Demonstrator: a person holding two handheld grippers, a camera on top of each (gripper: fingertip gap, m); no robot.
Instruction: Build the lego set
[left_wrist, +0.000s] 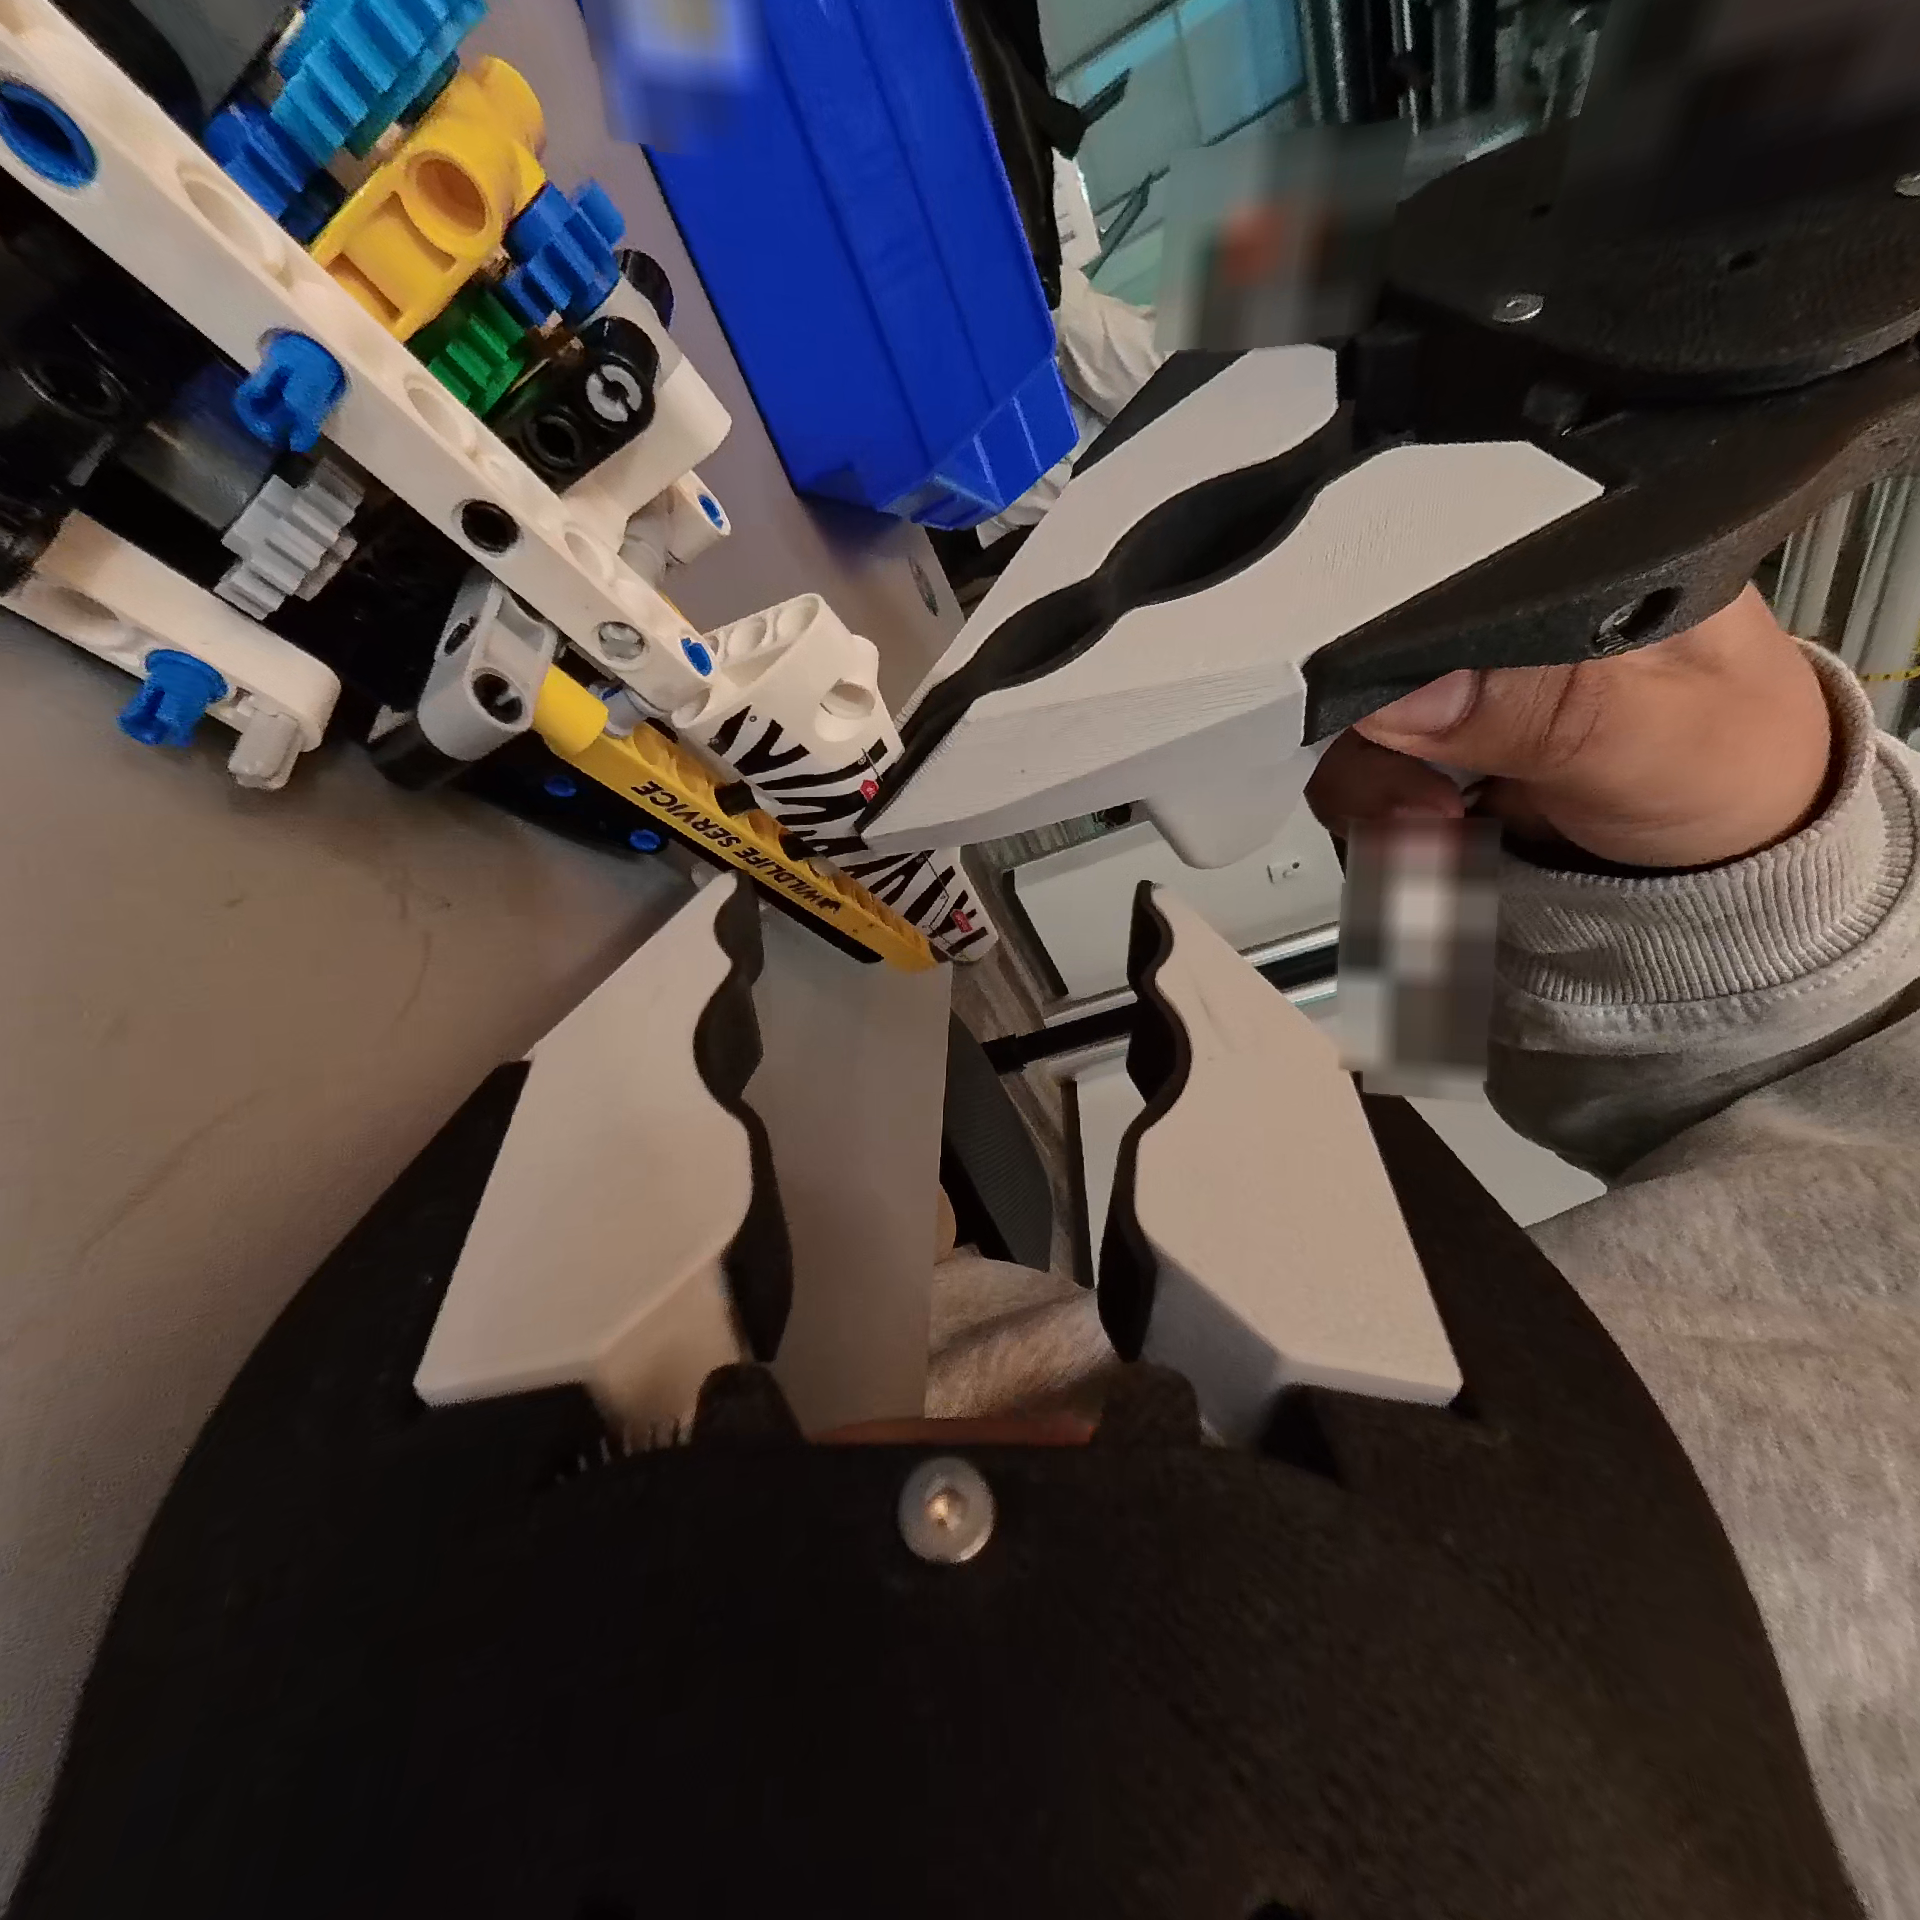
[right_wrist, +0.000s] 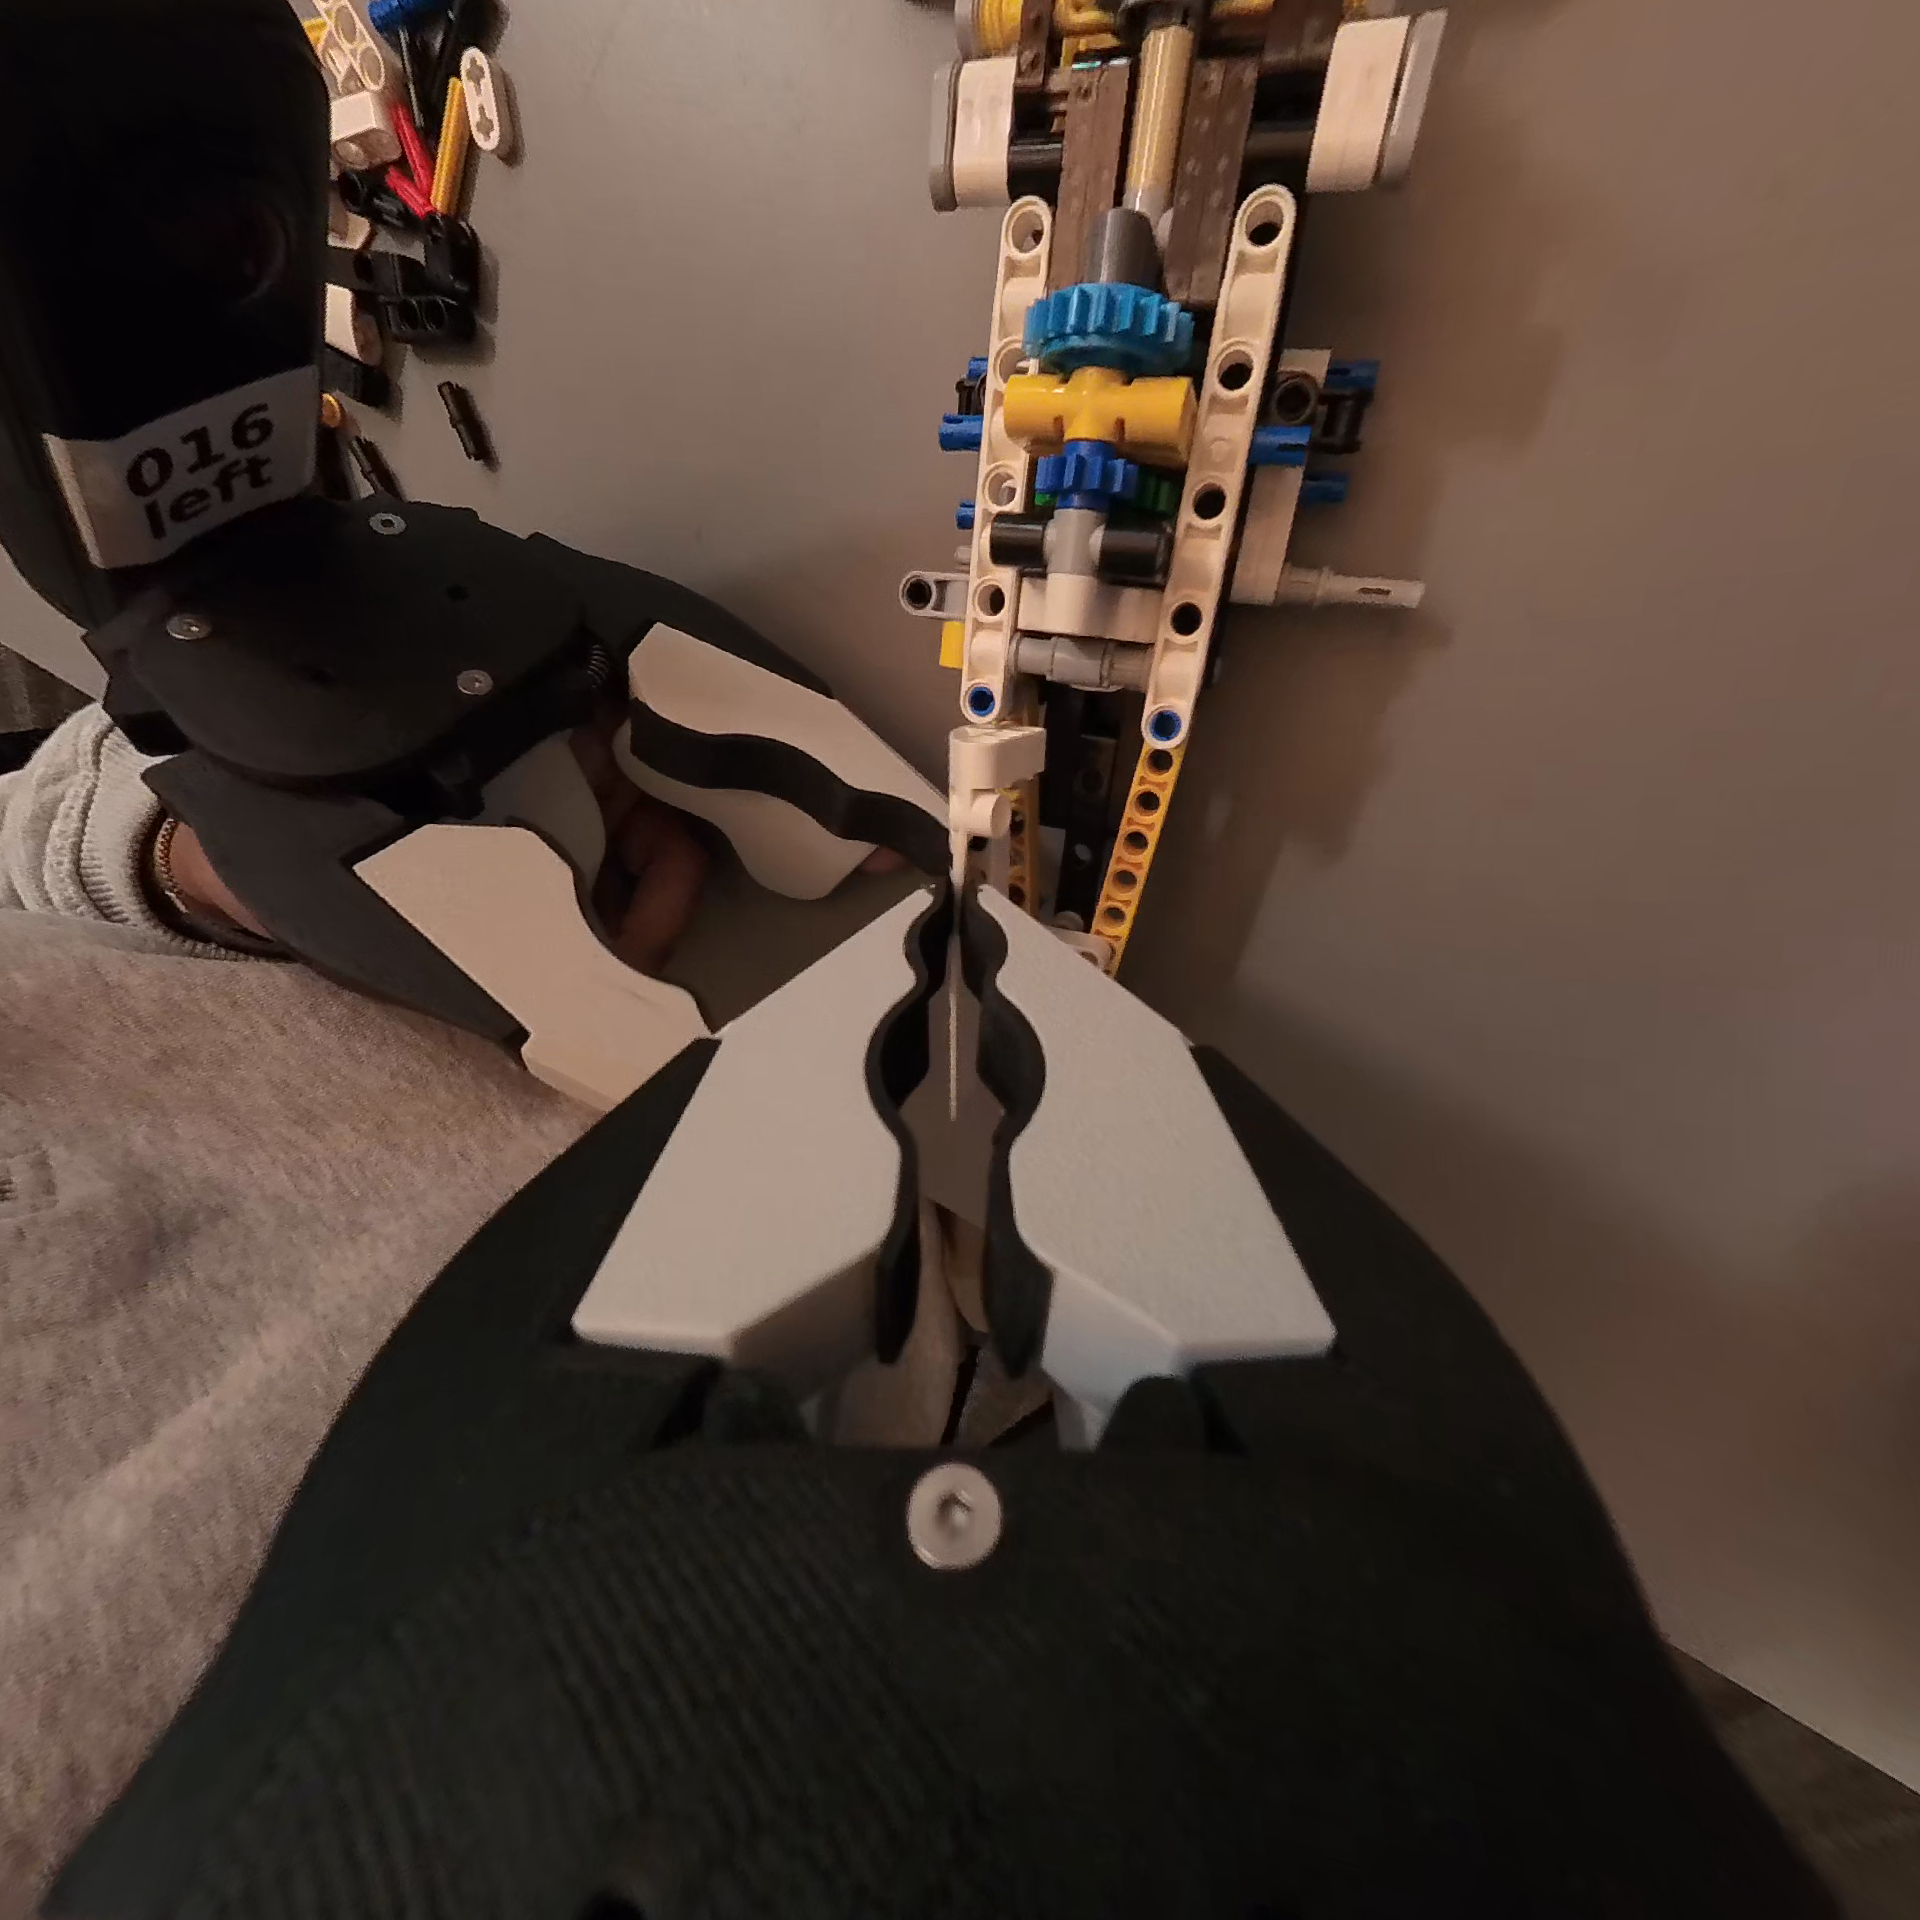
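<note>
The partly built Lego vehicle chassis (right_wrist: 1101, 416) lies on the grey table (right_wrist: 1558, 727), with white beams, blue gears and a yellow connector; it also shows in the left wrist view (left_wrist: 343, 343). My right gripper (right_wrist: 954, 902) is shut on a thin white panel with black zebra stripes (left_wrist: 821, 769) at the chassis's near end, beside a yellow beam (left_wrist: 707, 821). In the right wrist view the panel (right_wrist: 953, 1039) shows edge-on between the jaws. My left gripper (left_wrist: 935, 904) is open and empty, its tips just short of the panel and right gripper (left_wrist: 883, 816). It shows left of the chassis (right_wrist: 769, 935).
A pile of loose Lego parts (right_wrist: 416, 208) lies on the table at the far left. A blue plastic bin (left_wrist: 862, 260) stands behind the chassis. A hand (left_wrist: 1558, 727) and a grey sleeve (left_wrist: 1714, 935) hold the right gripper. The table edge runs close below the grippers. Left and right tips are no more than a few centimetres apart.
</note>
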